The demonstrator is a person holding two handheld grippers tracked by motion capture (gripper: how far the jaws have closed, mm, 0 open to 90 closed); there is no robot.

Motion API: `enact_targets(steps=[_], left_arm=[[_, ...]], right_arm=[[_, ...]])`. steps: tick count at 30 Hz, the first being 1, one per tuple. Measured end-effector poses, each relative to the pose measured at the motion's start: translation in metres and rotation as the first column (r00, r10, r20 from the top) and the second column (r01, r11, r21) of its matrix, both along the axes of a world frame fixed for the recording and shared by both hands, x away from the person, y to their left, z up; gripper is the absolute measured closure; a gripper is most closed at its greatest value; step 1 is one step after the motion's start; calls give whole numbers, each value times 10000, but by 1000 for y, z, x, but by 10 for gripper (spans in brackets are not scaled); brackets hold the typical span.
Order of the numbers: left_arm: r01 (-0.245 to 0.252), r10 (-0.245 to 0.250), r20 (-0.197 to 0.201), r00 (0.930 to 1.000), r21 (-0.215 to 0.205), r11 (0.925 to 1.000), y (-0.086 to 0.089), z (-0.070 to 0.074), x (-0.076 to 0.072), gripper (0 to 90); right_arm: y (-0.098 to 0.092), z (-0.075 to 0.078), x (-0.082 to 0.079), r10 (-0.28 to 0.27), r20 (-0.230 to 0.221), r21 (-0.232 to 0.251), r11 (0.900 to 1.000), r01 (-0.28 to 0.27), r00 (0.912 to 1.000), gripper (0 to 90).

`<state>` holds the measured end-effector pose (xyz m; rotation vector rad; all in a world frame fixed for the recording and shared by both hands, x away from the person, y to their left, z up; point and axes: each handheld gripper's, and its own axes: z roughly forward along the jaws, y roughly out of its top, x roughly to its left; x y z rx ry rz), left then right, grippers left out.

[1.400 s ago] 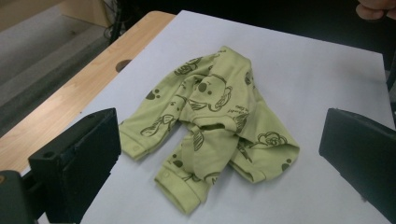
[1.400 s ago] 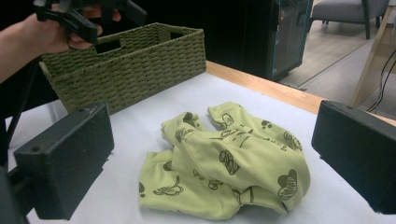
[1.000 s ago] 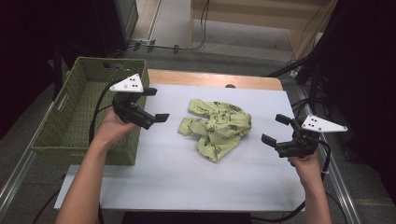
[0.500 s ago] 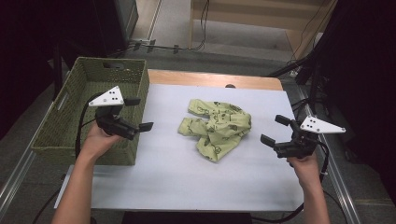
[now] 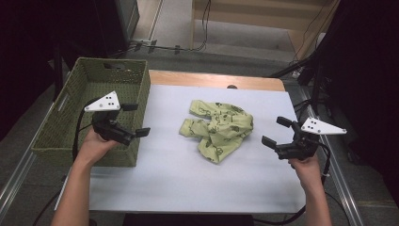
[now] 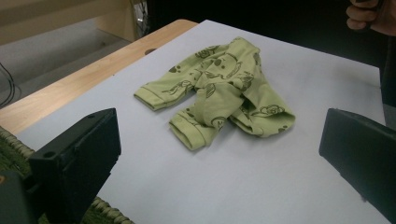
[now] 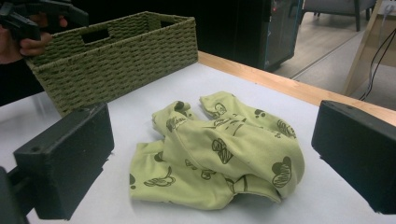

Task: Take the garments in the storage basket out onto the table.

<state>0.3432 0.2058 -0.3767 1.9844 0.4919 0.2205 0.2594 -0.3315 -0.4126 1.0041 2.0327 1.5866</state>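
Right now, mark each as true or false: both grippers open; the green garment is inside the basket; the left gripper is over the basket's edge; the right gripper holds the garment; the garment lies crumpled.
1. Both the left gripper and the right gripper have open jaws. True.
2. The green garment is inside the basket. False: it lies on the white mat.
3. The left gripper is over the basket's near right edge. True.
4. The right gripper holds the garment. False: it is apart from it, empty.
5. The garment lies crumpled. True.
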Motion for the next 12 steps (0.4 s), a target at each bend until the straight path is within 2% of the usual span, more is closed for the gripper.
enact_targets(steps=[12], left_arm=[[-30, 26, -203, 9998, -170, 9999, 4, 4, -6, 0]], right_arm=[[-1, 2, -2, 28, 160, 81, 10000, -29, 9999, 0]])
